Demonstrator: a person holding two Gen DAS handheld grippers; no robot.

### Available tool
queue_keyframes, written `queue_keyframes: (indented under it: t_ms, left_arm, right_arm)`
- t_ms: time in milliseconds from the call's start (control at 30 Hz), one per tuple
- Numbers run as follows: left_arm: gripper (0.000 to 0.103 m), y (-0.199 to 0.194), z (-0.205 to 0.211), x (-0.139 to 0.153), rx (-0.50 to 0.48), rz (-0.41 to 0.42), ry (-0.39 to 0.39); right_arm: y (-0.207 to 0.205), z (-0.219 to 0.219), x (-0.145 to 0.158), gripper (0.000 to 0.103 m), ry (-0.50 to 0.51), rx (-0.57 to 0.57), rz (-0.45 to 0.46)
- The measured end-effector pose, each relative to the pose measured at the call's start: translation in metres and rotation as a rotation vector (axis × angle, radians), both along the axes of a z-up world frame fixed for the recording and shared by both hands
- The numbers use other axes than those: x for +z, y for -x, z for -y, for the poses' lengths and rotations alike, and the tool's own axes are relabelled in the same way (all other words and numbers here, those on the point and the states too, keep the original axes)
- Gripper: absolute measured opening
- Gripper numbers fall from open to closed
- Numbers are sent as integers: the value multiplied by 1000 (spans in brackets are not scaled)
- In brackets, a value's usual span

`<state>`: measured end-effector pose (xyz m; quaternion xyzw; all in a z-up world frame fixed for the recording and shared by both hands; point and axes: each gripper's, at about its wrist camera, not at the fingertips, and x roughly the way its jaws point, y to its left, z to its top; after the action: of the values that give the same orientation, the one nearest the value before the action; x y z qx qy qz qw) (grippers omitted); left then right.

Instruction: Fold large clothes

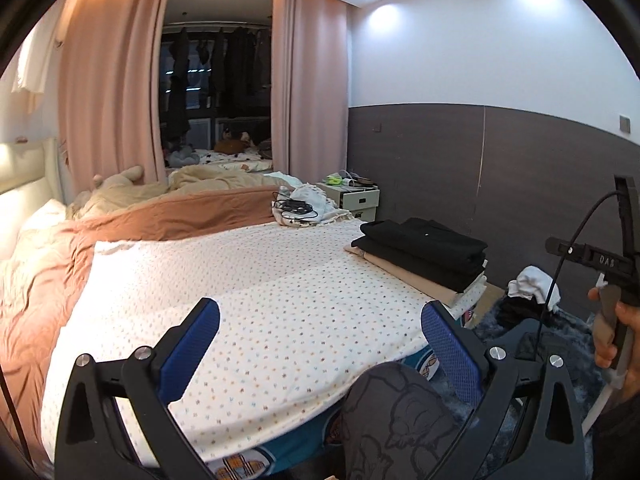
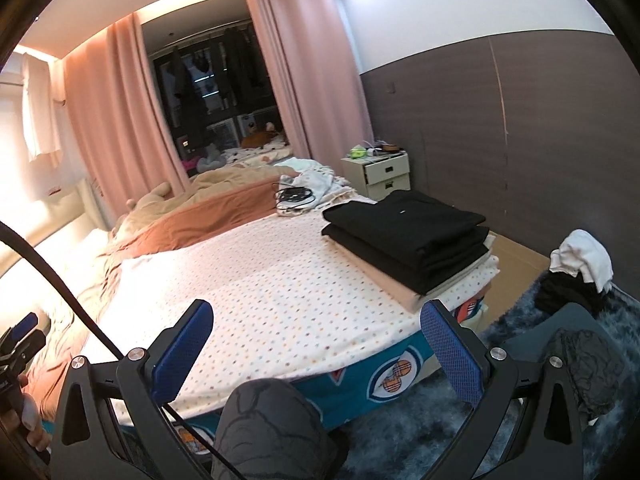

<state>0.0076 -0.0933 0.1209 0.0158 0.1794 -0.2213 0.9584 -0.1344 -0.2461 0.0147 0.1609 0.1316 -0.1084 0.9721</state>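
A stack of folded clothes, black pieces on top of beige ones, lies at the right corner of the bed. Loose white and black clothes are heaped on the floor to the right of the bed. My left gripper is open above the dotted sheet, nothing between its blue pads. My right gripper is open too, hovering over the foot of the bed, empty. In the left wrist view the right gripper's handle shows in a hand at the far right.
The dotted sheet covers the near part of the bed; an orange duvet and crumpled bedding lie beyond. A white cloth with black cables sits at the far edge. A nightstand stands by the wall. A knee is below.
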Motion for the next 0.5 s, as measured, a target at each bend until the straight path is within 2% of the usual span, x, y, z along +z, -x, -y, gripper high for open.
queue_keyframes:
  t_ms: [300, 500]
  left_arm:
    - [103, 32, -22, -19, 68, 3, 29]
    - [103, 34, -33, -25, 139, -5, 31]
  right_arm:
    - [3, -23, -21, 103, 42, 19, -4]
    - [-5, -38, -33, 103, 40, 41, -22]
